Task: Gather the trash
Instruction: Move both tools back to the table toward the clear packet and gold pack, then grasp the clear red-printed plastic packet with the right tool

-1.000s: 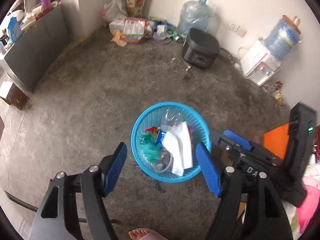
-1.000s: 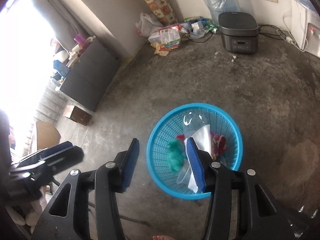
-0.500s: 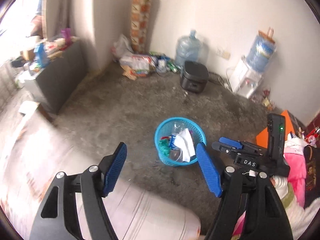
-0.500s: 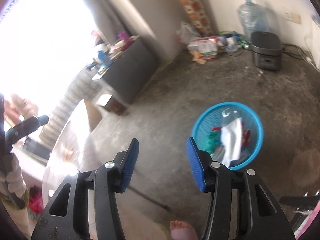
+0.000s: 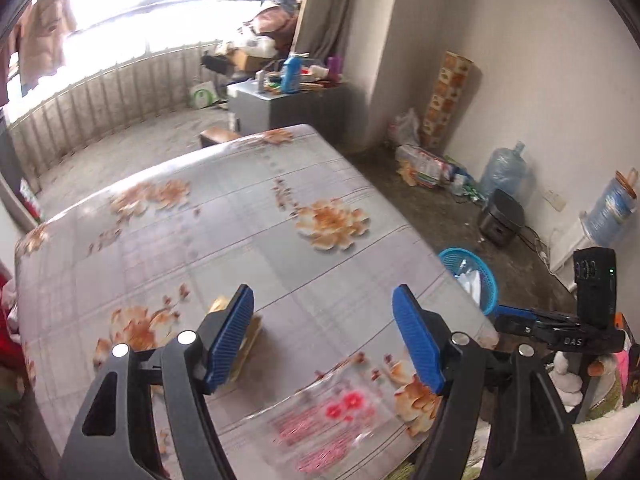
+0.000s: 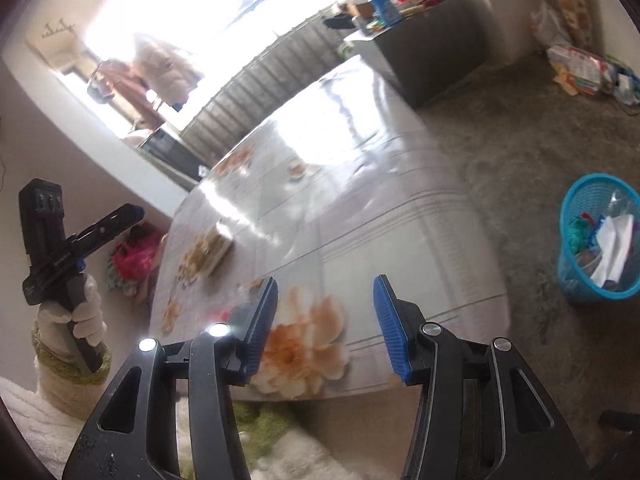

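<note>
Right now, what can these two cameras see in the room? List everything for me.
Table: one, grey floral cloth, centre.
Flat tan item: one, on the table; identity unclear.
Basket: one, blue, on the floor right of the table, holding trash.
Water jugs: two, bluish, by the wall.
Black appliance: one, on the floor by the jug.
Grey cabinet: one, cluttered top, beyond the table.
Left gripper: blue pads, open, empty.
Right gripper: blue pads, open, empty.
</note>
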The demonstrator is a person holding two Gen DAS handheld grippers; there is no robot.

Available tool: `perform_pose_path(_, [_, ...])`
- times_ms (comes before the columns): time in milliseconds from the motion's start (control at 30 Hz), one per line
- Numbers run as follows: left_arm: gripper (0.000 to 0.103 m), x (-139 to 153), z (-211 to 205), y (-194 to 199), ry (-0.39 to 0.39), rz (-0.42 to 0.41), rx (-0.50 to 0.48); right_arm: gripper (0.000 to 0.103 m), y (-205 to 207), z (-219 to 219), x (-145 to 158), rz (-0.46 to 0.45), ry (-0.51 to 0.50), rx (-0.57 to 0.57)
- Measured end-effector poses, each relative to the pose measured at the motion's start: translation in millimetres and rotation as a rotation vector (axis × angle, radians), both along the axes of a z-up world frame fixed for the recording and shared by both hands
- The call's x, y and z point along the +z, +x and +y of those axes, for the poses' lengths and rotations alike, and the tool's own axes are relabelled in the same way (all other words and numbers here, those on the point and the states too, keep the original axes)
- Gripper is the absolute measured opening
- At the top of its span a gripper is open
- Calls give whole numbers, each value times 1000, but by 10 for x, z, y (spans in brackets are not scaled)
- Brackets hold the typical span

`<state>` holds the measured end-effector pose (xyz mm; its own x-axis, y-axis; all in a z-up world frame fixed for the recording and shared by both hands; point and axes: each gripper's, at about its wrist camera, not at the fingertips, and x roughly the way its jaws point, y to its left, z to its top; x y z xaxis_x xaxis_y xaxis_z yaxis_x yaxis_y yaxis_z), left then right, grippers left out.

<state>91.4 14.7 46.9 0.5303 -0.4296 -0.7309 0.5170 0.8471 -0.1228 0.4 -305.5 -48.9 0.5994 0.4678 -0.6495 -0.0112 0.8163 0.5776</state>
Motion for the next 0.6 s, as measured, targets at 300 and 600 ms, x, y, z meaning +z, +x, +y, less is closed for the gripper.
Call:
perform_pose_path(300, [56,-685,616,-182,51,102,99,48,310,651,-296,169,85,226])
perform_pose_path(600, [35,-926,677,-409,-23,168,37,40,591,740,-357,215,105,190])
